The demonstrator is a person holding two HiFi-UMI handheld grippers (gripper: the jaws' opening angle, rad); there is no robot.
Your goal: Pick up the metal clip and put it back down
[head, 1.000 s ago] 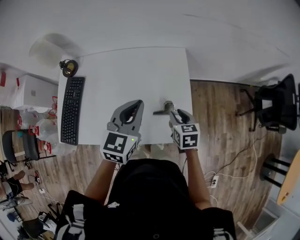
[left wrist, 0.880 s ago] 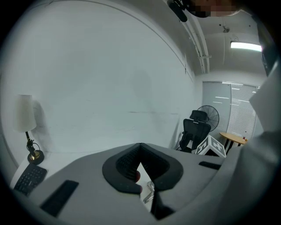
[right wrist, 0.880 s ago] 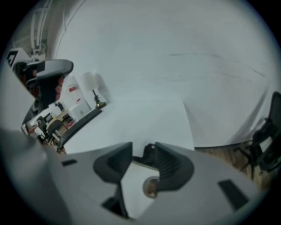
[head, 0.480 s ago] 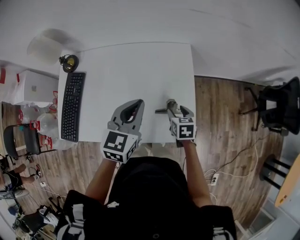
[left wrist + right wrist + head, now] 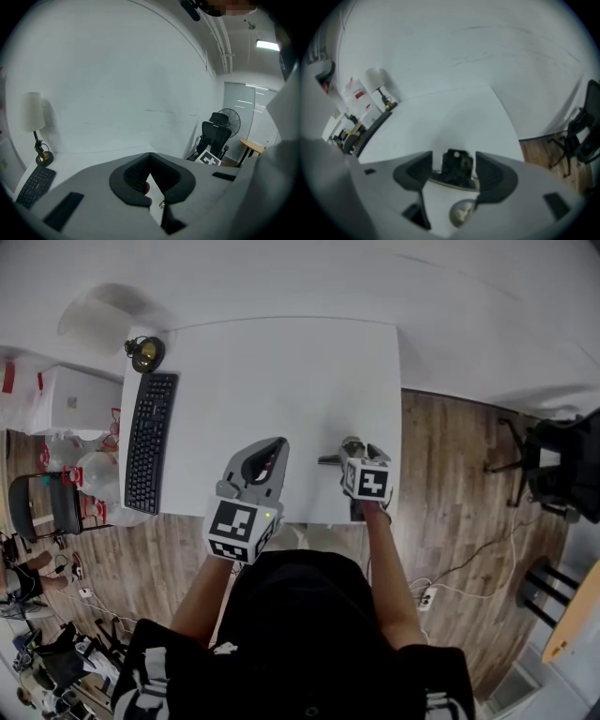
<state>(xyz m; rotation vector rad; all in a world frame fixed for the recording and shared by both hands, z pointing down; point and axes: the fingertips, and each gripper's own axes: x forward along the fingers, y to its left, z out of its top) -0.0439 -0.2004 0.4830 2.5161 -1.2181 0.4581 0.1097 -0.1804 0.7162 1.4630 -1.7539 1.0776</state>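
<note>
Metal clip point(image 5: 456, 166) lying on white tabletop point(image 5: 272, 371), between right gripper point(image 5: 453, 180) jaws, just opened wide, not pressing; left gripper point(image 5: 150, 157) jaws together.

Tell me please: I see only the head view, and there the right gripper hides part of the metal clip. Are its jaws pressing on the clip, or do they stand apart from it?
Observer: Apart. In the right gripper view the right gripper has just been opening its jaws. The metal clip stands between them with a gap on each side.
Operator: Does the left gripper hold anything?
Observer: No. In the left gripper view the left gripper has its tips together, and only the white table shows beyond them.
</note>
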